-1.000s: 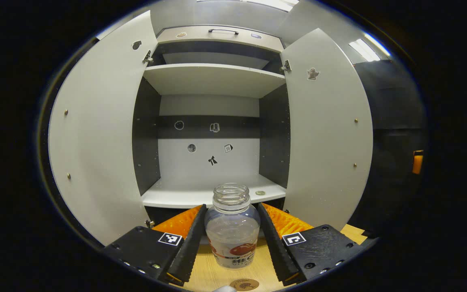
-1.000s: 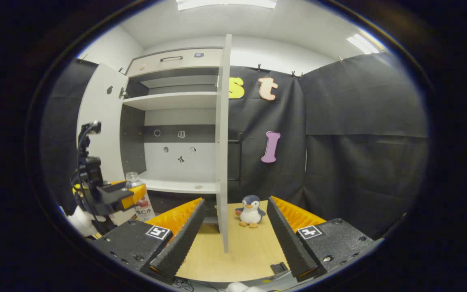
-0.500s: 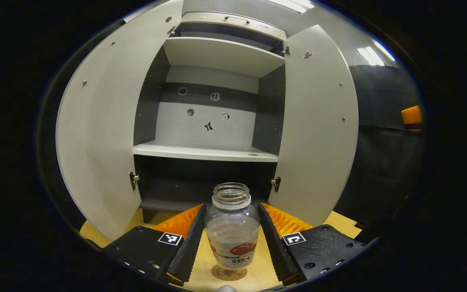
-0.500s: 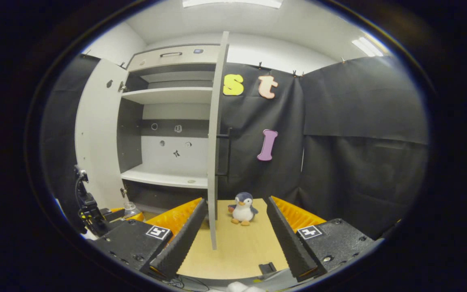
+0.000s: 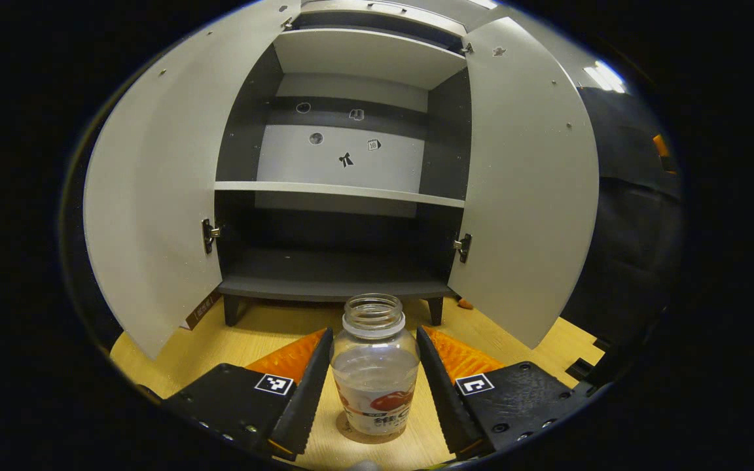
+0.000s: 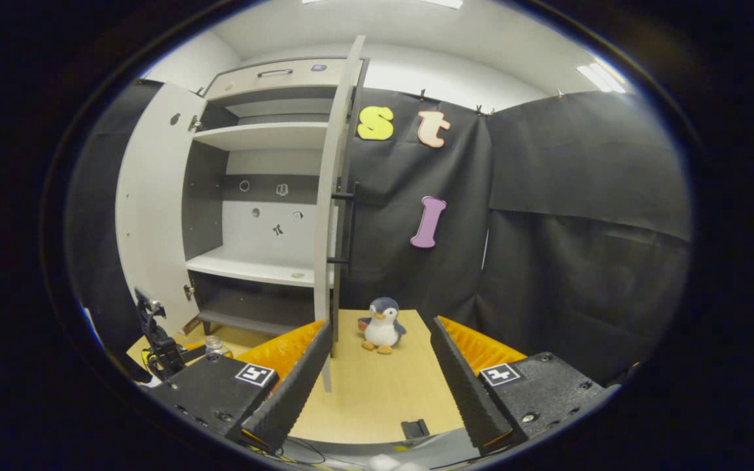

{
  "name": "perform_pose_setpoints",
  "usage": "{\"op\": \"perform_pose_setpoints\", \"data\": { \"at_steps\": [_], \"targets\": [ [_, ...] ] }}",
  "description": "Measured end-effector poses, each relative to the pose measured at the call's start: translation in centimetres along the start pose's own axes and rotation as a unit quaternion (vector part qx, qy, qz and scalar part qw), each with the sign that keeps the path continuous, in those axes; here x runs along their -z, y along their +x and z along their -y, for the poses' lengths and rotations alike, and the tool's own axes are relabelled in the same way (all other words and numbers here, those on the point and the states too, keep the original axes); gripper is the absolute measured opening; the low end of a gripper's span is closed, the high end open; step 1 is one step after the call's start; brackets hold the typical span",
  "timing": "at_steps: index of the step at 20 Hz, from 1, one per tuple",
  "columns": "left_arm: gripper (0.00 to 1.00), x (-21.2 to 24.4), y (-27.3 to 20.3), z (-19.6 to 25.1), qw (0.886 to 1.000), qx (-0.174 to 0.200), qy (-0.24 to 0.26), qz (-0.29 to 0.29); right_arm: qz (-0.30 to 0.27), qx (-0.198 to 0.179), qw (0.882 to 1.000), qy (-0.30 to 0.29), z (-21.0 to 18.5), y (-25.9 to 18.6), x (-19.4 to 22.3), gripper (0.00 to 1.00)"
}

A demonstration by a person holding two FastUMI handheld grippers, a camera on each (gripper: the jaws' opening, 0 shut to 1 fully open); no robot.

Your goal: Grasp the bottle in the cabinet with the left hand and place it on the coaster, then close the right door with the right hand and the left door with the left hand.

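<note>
A clear, capless bottle [image 5: 374,366] with a red and white label stands upright between the fingers of my left gripper [image 5: 372,332], which is shut on it. The bottle's base meets a round brown coaster [image 5: 351,436] on the wooden table [image 5: 252,330]. Behind it the cabinet stands with its left door [image 5: 154,196] and right door [image 5: 527,176] both swung wide. In the right gripper view, my right gripper [image 6: 380,326] is open and holds nothing, just in front of the right door's edge [image 6: 323,216]. The left gripper [image 6: 166,348] and bottle [image 6: 215,345] show low at the left there.
A penguin plush [image 6: 382,324] sits on the table to the right of the right door. A black bar handle [image 6: 349,226] runs down that door's outer face. A small black block [image 6: 414,429] lies near the table's front edge.
My left gripper has come down from shelf height with the bottle, bringing it onto the coaster on the table. The right gripper has shifted slightly; the door edge now sits further left between its fingers.
</note>
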State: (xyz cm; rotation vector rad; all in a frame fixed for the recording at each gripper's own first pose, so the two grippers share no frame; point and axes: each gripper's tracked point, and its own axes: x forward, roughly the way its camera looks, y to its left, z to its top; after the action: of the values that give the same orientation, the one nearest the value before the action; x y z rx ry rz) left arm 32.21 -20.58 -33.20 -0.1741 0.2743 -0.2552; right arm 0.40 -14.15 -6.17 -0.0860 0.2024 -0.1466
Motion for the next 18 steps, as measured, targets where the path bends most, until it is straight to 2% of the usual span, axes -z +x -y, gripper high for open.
{"op": "perform_pose_setpoints", "data": {
  "at_steps": [6,7,8,9,11,12,13,18],
  "targets": [
    [0.75,3.0,1.1,-1.0,1.000,-0.021,-0.011,-0.001,-0.017,0.001,0.999,-0.028,0.6,0.9,0.9,0.99],
    [0.72,3.1,1.1,-1.2,1.000,-0.022,-0.015,0.001,-0.021,-0.001,0.999,-0.033,0.6,1.0,1.1,0.99],
    [0.75,3.3,1.1,-1.0,1.000,-0.021,-0.019,0.003,-0.023,-0.002,0.999,-0.038,0.5,1.1,1.2,0.99],
    [0.75,3.3,1.1,-1.0,1.000,-0.023,-0.018,0.007,-0.024,-0.004,0.999,-0.040,0.6,1.2,1.3,0.99],
    [0.75,3.1,1.0,-0.8,1.000,-0.022,-0.013,0.015,-0.027,-0.007,0.999,-0.040,0.4,1.5,1.3,0.99],
    [0.78,3.3,1.1,-0.4,1.000,-0.015,-0.014,0.013,-0.030,-0.009,0.999,-0.040,0.3,1.6,1.5,0.99],
    [0.75,3.5,1.1,-0.3,1.000,-0.015,-0.011,0.010,-0.032,-0.011,0.999,-0.040,0.2,1.6,1.6,0.99],
    [0.77,3.4,0.9,0.3,1.000,-0.009,0.010,0.017,-0.036,-0.016,0.998,-0.044,-0.4,1.8,1.9,1.00]
  ]
}}
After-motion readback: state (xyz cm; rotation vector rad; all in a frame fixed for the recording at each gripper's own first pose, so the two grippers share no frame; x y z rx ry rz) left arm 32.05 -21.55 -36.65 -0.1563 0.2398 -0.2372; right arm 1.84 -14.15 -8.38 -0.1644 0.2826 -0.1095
